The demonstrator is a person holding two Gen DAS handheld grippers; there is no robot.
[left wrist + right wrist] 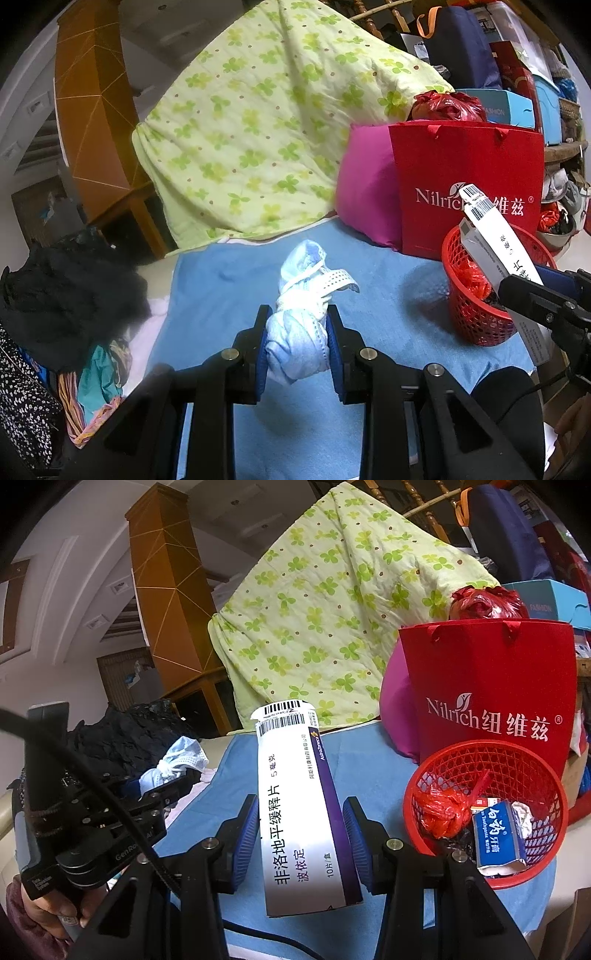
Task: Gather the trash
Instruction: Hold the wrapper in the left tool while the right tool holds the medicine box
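Left gripper (297, 332): jaws closed tight, blue pads pressing both sides of a wad of masks (299, 339), held above the surface; pointing forward and slightly down. In the right wrist view a hand (55, 912) wraps its handle at lower left, with a sleeve at the wrist.

Right gripper (301, 834): jaws part-closed on a box (299, 805), which stands upright between the pads. In the left wrist view it enters from the right edge.
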